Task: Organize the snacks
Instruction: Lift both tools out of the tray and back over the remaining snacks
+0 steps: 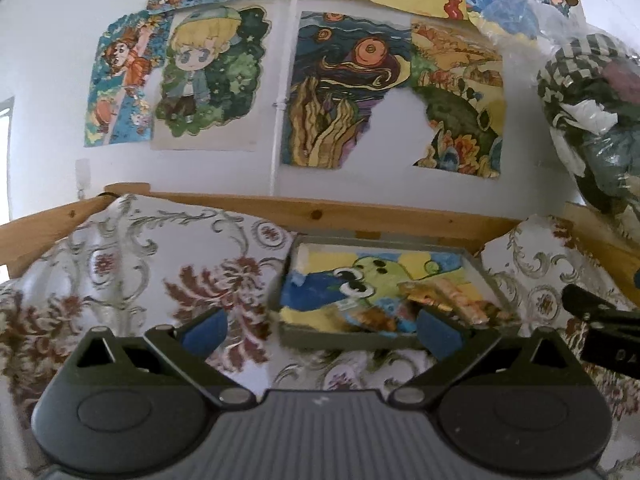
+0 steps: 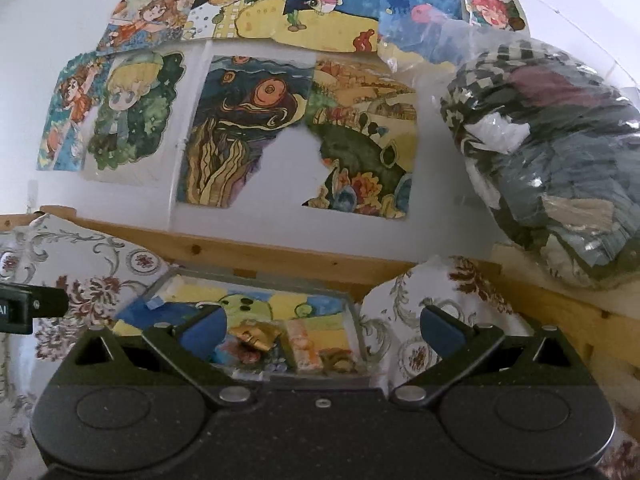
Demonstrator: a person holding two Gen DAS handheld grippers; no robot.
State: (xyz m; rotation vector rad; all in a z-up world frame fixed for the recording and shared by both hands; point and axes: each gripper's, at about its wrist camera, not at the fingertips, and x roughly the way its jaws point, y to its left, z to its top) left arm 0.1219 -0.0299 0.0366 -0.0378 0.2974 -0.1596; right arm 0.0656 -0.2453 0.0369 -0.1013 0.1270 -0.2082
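White wall [image 1: 60, 60] papered with bright children's paintings [image 2: 248, 132] behind a pine bed rail [image 1: 320, 212]. Below the rail, a floral-patterned bedspread [image 1: 160, 264], rumpled and rising in a fold at the right of a shallow grey tray [image 1: 490, 276]. Up on a wooden ledge to the right of the tray, a bulging clear plastic bag of folded clothes [image 2: 560, 152], checked fabric uppermost. Tray lined with a painted sheet showing a green creature on blue and yellow; inside it, toward the near right corner, a small heap of snack packets [image 2: 304, 344] — one gold foil wrapper [image 2: 256, 336] crumpled at the left of the heap, a pale orange packet just beside it, others too blurred to make out. Left gripper [image 1: 320, 332] held just short of the tray's near rim, blue-padded fingers [image 1: 204, 334] spread wide with nothing between them. Right gripper [image 2: 322, 334] poised over the tray's near edge, fingers likewise apart and empty, the left pad partly masking the gold wrapper. Each tool's black body visible at the edge of the other's view.
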